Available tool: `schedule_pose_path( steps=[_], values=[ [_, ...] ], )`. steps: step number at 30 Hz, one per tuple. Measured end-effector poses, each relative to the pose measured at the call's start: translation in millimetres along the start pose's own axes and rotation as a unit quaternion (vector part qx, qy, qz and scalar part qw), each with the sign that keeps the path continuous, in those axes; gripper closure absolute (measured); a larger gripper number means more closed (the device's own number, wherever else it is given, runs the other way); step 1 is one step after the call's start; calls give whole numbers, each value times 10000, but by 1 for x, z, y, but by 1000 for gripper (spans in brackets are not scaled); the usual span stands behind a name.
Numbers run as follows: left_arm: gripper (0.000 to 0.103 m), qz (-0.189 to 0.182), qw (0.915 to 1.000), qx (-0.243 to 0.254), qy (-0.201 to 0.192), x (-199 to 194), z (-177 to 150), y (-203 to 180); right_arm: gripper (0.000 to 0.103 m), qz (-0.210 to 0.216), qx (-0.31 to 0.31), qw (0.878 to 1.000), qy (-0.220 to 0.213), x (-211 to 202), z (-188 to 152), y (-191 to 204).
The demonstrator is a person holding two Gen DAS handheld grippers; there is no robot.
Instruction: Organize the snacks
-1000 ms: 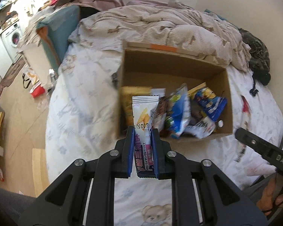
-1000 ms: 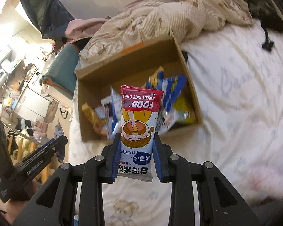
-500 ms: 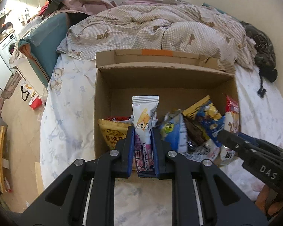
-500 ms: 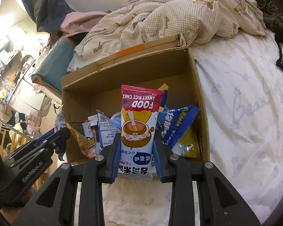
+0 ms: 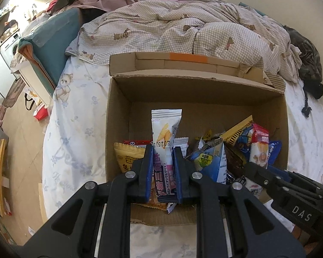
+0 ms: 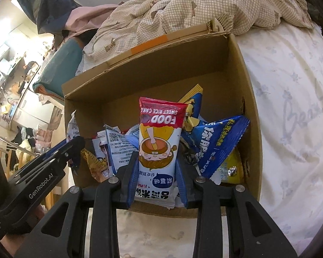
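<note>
- The left gripper (image 5: 162,167) is clamped on a white snack packet (image 5: 164,133) with a purple lower half; the packet stands upright between the blue-lined fingers (image 5: 147,172), its top over the near-left part of the box.
- The right gripper (image 6: 156,176) pinches a red-topped sweet rice cake packet (image 6: 159,137), also upright, printed with a cartoon face and the word FOOD upside down.
- Both packets sit just above the near edge of an open cardboard box (image 5: 118,107), which rests on a white floral bedsheet (image 5: 75,118).
- Inside the box, loose snacks crowd the near half: a yellow packet (image 5: 127,157) at the left, a light blue bag (image 5: 211,161) in the middle, a blue bag (image 6: 215,142) toward the right wall.
- The far half of the box floor shows bare cardboard.
- Beyond the box lies a rumpled checked duvet (image 5: 183,32) with bear prints, touching the back flap.
</note>
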State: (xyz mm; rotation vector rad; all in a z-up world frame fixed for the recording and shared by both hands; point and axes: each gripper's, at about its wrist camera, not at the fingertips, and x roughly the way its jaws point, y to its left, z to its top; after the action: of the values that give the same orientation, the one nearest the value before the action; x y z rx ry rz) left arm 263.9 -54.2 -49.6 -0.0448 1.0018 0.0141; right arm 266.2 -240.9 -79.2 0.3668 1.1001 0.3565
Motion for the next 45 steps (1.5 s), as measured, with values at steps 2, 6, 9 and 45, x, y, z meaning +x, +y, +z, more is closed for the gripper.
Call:
schedule_pose_path(
  steps=[2,6,9,45],
  values=[
    [87,-5,10000,65,13,0,-1,-3,68,1,41,10000,-12,-1,0,-1],
    [60,-95,9999,118,47,-3,-1,-6,51,-26,182,9998,-70,-6,1,-6],
    [24,-44,9999,131,-74,-11,-1,-7,31,-33,321,9991,-269,-16,1,-11],
    [0,235,9943,-182,-1028,-125,-105,68,3,-759,-569,9874,-1264,-118,-107,36]
  ],
)
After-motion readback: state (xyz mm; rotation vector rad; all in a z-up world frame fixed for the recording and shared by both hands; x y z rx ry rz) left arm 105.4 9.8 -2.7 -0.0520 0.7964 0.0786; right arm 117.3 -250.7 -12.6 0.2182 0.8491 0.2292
